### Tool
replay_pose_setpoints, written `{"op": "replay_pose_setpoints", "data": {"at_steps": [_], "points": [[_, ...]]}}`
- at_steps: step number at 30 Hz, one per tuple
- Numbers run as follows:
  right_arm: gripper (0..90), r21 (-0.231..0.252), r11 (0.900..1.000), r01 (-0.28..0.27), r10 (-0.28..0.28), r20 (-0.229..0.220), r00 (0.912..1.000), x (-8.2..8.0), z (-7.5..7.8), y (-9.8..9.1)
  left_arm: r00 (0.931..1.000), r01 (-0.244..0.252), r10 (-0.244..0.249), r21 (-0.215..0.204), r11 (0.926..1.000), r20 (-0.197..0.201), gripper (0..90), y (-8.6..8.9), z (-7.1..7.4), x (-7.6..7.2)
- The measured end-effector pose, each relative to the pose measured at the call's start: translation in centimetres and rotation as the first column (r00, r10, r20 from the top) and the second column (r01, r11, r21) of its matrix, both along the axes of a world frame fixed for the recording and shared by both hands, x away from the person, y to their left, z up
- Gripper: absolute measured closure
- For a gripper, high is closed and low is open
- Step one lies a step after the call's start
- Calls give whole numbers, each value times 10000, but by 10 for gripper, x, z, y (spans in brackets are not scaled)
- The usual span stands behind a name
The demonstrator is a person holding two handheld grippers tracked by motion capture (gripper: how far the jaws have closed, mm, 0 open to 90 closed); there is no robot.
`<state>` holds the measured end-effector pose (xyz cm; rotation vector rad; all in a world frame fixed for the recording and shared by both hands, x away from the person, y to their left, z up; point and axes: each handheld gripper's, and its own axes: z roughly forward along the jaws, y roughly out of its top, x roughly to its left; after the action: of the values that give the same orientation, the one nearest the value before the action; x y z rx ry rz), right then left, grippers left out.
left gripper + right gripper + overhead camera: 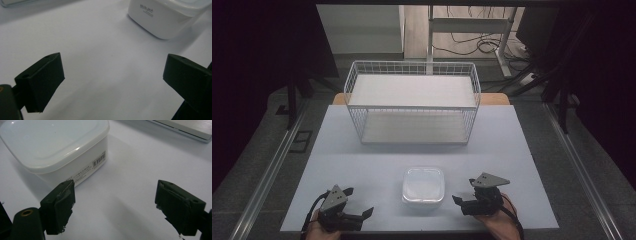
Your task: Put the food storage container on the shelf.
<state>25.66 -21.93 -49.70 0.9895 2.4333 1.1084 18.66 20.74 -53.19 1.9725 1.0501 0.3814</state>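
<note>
Your white lidded container (pixel 423 185) sits on the table (pixel 362 145) near its front edge, about midway between the two front corners, with the wire basket (pixel 412 102) well apart toward the back edge. Your right gripper (pixel 467 192) stands with its jaws wide and nothing between them, just beside the container's right wall, and is the nearer of the two; the box lies directly to its left, so one sideways reach brings a wall between the jaws. Your left gripper (pixel 358 202), also spread wide and empty, rests nearer the front left corner, farther from the roughly square box.
</note>
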Motion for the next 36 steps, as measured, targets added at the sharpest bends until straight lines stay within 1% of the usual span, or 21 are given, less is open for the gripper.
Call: {"op": "replay_pose_setpoints", "data": {"at_steps": [1,2,3,4,6,8,10,12,15,17,20,23,25,27,29,32,33,34,36], "points": [[163,-74,10000,32,-34,-164,9999,0,2,1,9999,121,-121,172,9998,-37,15,-2,1,1],[163,-74,10000,32,-34,-164,9999,0,2,1,9997,224,-222,347,9991,-60,15,-5,2,3],[165,-17,9999,111,-111,-263,9996,-1,5,2,9992,387,-385,190,9991,-131,19,-9,5,7],[165,-17,9999,111,-111,-263,9996,-1,5,2,9992,387,-385,190,9991,-131,19,-9,5,7],[165,107,9998,162,-158,-341,9993,0,8,4,9977,615,-622,-248,9978,-275,22,-13,9,13],[167,220,9996,171,-162,-429,9989,1,9,5,9975,654,-665,-459,9968,-250,39,-17,13,19],[169,514,9986,112,-92,-400,9992,2,11,5,9971,694,-709,-527,9962,-263,53,-23,15,25],[170,733,9973,31,0,-426,9991,3,14,6,9972,715,-722,-346,9968,-204,74,-28,18,31],[171,1079,9941,-90,122,-284,9995,3,19,9,9961,879,-879,-199,9959,16,90,-37,24,38],[170,1237,9921,-207,246,-304,9992,3,21,11,9946,1024,-1021,-192,9946,161,95,-43,30,43],[169,1205,9923,-272,321,-395,9987,4,22,15,9909,1301,-1298,-60,9915,360,97,-55,38,51],[160,1195,9923,-334,390,-445,9982,7,24,20,9867,1561,-1565,128,9877,431,97,-69,43,61],[154,1245,9914,-407,465,-441,9979,10,25,25,9849,1684,-1691,196,9855,381,98,-76,43,68],[149,1185,9917,-504,555,-407,9976,12,26,32,9844,1719,-1725,212,9849,349,103,-83,42,73],[149,1172,9911,-625,676,-400,9969,14,27,38,9840,1752,-1758,231,9843,286,103,-87,40,76],[148,959,9925,-758,801,-414,9959,19,24,48,9827,1844,-1847,151,9827,155,103,-91,34,79],[141,961,9920,-822,877,-540,9947,22,20,53,9812,1929,-1929,-100,9812,-4,94,-91,30,81],[141,961,9920,-822,877,-540,9947,22,20,53,9812,1929,-1929,-100,9812,-4,93,-91,30,81],[130,957,9911,-925,991,-666,9928,23,16,56,9782,2050,-2066,-626,9768,-202,93,-90,25,83]]}}
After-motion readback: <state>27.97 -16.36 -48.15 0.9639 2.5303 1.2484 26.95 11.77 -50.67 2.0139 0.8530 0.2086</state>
